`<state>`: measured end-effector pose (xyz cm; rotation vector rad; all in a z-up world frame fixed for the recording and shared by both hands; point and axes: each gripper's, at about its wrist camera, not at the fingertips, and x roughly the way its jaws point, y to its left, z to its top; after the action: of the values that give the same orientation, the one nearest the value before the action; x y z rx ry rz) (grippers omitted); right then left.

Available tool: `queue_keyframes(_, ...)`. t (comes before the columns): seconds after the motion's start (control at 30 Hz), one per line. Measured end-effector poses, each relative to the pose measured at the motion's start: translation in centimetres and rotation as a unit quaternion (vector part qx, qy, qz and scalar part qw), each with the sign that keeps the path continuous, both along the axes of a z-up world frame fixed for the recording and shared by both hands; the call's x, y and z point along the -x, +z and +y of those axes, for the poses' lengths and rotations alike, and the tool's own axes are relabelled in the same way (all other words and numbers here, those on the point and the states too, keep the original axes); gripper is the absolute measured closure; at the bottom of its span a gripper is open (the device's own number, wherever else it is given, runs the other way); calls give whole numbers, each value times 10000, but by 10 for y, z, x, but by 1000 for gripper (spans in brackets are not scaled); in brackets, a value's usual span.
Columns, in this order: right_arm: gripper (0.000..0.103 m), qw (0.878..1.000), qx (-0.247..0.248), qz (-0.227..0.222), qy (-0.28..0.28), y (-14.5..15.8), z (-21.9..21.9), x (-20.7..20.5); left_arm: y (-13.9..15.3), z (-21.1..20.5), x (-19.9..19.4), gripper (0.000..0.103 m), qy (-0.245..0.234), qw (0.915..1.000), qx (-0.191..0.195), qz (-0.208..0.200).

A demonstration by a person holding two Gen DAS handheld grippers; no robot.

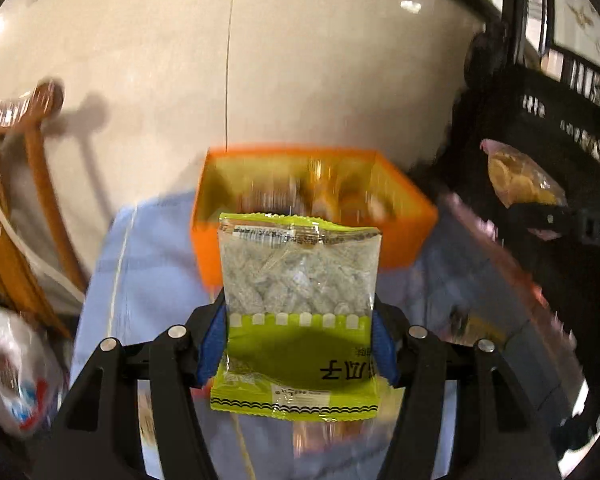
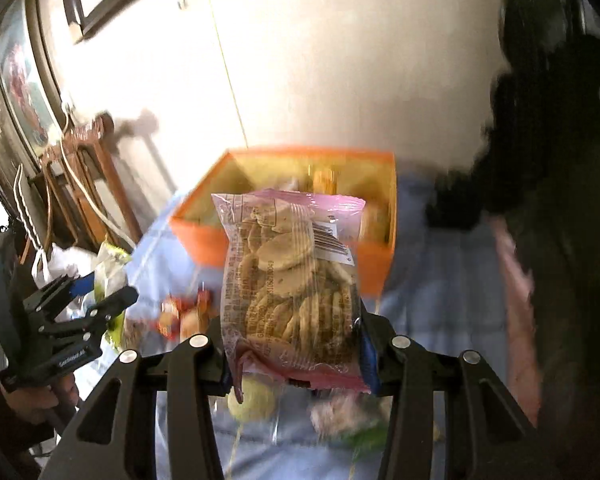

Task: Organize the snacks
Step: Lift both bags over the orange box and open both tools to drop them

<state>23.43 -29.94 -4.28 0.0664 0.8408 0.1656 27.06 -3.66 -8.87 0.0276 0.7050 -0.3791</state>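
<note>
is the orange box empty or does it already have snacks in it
Not empty. The orange box already holds a few packets against its far wall, seen in both wrist views; blur hides what they are and how many.

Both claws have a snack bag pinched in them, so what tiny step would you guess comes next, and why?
Probably carrying both forward over the open orange box. The left gripper clamps a lime-green clear seed packet, the right gripper a pink clear cracker bag; the box lies just ahead, already holding snacks.

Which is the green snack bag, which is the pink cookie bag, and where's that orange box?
green snack bag [image 1: 300, 280], left wrist view, clear window.
pink cookie bag [image 2: 292, 280], right wrist view, cookies in middle.
orange box [image 1: 404, 240], left wrist view, front wall.
</note>
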Motion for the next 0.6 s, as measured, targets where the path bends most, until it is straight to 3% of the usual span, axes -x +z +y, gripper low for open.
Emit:
queue_keyframes(0.27, 57, 9990, 202, -394, 70, 62, -1, -78, 70, -27, -89, 44, -11, 9990, 71, -434)
queue_keyframes(0.37, 57, 9987, 271, -413, 88, 74, -1, -120, 82, -36, -119, 44, 52, 9989, 41, -460)
queue_keyframes(0.47, 53, 9995, 28, -238, 185, 71, -1, -163, 78, -48, -159, 43, 167, 9992, -106, -357)
queue_keyframes(0.53, 41, 9998, -67, 8, 182, 56, -2, -187, 67, -54, -189, 30, 310, 9994, -139, -103)
queue_keyframes(0.57, 35, 9998, 26, 180, 48, 45, -4, -198, 57, -54, -200, 15, 401, 9990, -172, 106)
queue_keyframes(0.6, 35, 9991, 223, 340, -120, 30, -6, -206, 49, -55, -209, 13, 570, 9977, -266, 257)
